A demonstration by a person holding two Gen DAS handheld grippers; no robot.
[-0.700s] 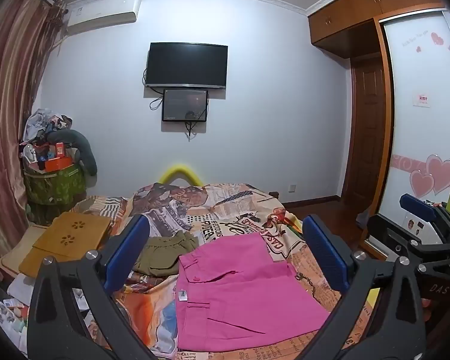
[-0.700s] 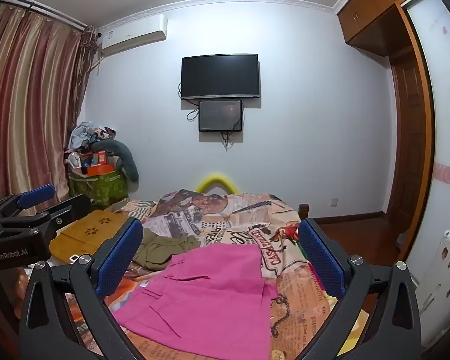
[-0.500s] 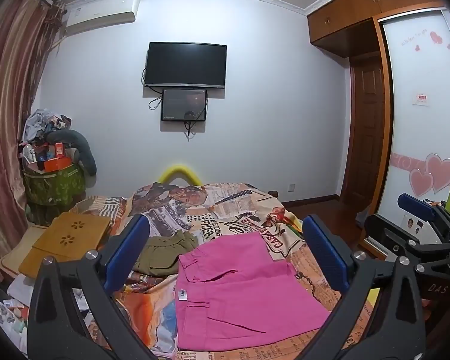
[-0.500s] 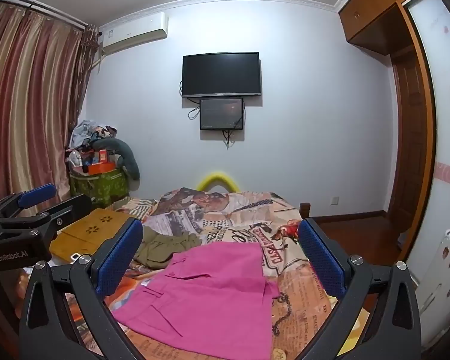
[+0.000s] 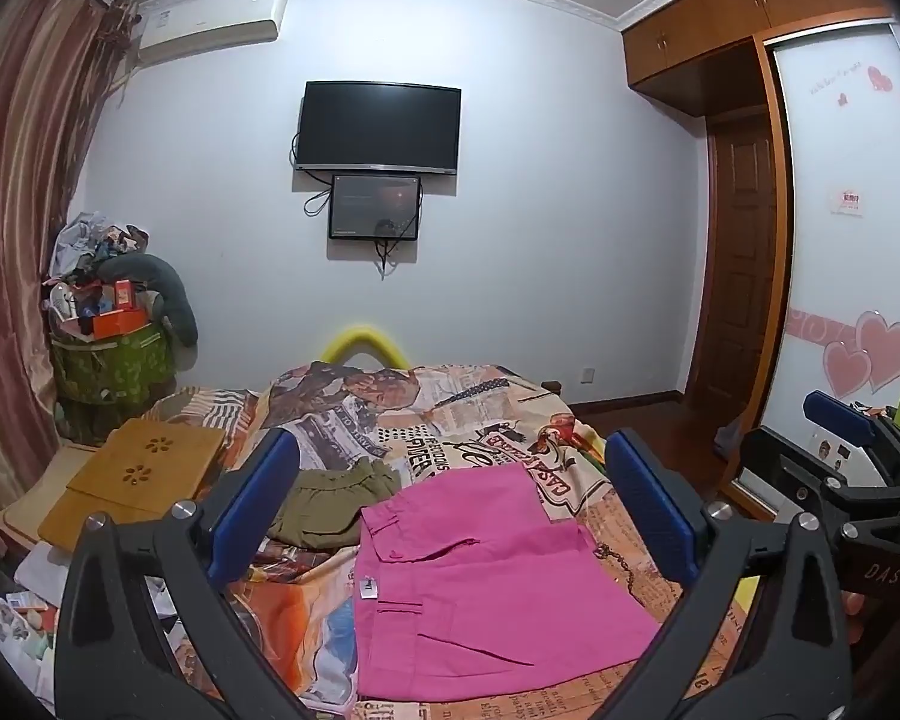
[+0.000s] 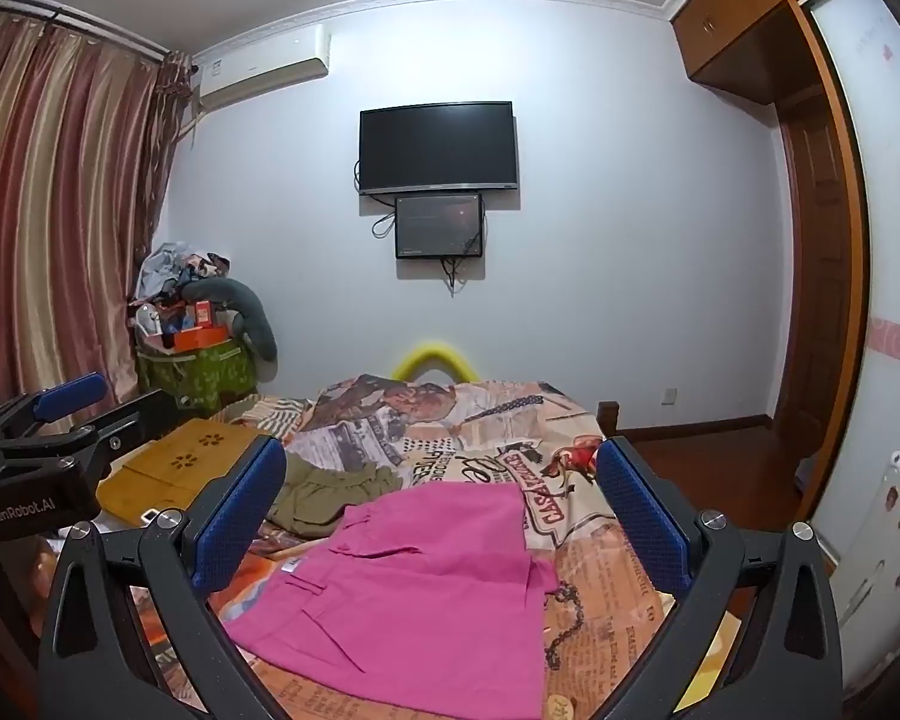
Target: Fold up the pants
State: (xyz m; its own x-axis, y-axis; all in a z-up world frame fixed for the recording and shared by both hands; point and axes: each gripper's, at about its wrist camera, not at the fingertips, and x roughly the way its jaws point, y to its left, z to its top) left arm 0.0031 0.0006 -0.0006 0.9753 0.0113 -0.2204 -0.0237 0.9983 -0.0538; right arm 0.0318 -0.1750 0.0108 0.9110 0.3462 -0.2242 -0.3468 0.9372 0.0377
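On the printed bedspread (image 5: 450, 414), flat pink pants (image 5: 480, 588).

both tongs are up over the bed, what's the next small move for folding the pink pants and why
Probably lower the left tongs and right tongs onto the near edge of the pink pants. Both stand wide open and empty above the pants, which lie flat on the bedspread, untouched.

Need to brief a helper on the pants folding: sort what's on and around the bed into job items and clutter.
Job:
- pink pants, lying flat on the bed
- left gripper, open
- right gripper, open

Clutter:
- olive garment
- wooden lap tray
- green basket piled with things
- wall TV
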